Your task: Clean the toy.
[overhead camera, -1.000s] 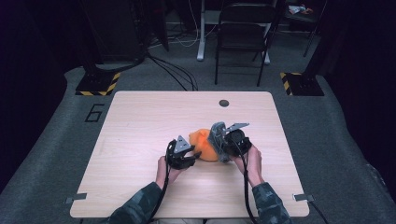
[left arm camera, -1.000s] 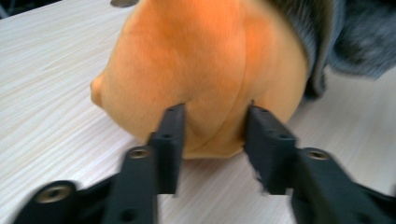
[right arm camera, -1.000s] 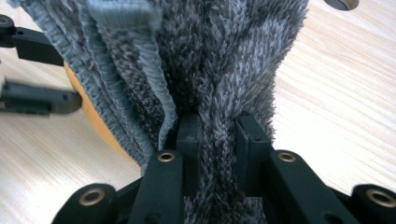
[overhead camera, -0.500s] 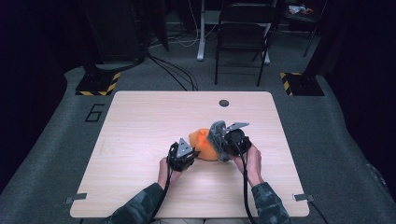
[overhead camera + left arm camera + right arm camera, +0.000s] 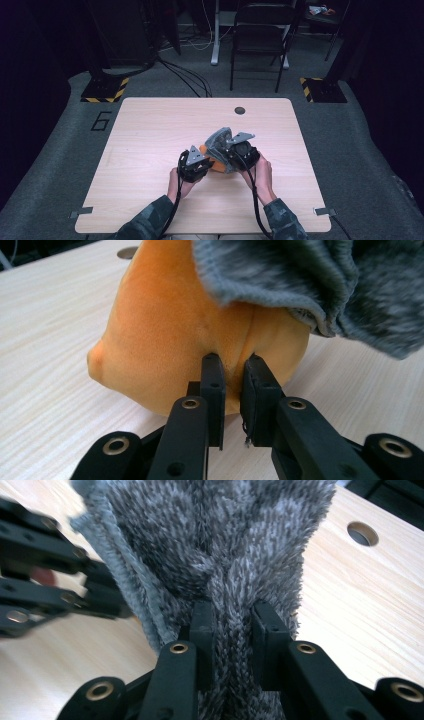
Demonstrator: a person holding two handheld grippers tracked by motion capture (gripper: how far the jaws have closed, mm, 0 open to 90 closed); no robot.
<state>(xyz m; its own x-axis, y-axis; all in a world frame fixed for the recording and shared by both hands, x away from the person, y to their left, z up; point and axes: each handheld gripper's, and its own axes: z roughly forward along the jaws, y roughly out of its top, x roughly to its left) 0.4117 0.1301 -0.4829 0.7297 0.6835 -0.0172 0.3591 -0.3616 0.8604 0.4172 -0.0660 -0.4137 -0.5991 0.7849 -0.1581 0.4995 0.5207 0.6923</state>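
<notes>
Orange plush (image 5: 175, 335), soft and short-piled, near the middle of the table (image 5: 150, 130), half under a grey fuzzy cloth (image 5: 215, 545) draped over its top and far side

Left gripper (image 5: 233, 385) clenched on a pinch of the plush skin, jaws nearly together with a fold of orange fabric between the pads; closing just now, fabric caught in the gap

Right gripper (image 5: 232, 630) clamped on a bunched ridge of the cloth, pile squeezed between the pads, cloth lifted and hanging from the grip

In the high view: left gripper (image 5: 194, 164) low at the near side of the plush (image 5: 216, 162), right gripper (image 5: 242, 151) just beside it with the cloth (image 5: 220, 140) heaped above

Handling, as a judgement: both things light and limp, no stiffness, nothing fragile; plush likely to deform and slide on smooth wood when tugged, hence the anchoring pinch; skin only thinly caught, so liable to slip out under a hard pull. Cloth grippy thanks to the pile, stretchy, best taken by a gathered fold or the hemmed edge rather than a flat face. Probably peeling or pulling the cloth relative to the plush; slow, steady pull advisable, away from the anchored side
</notes>
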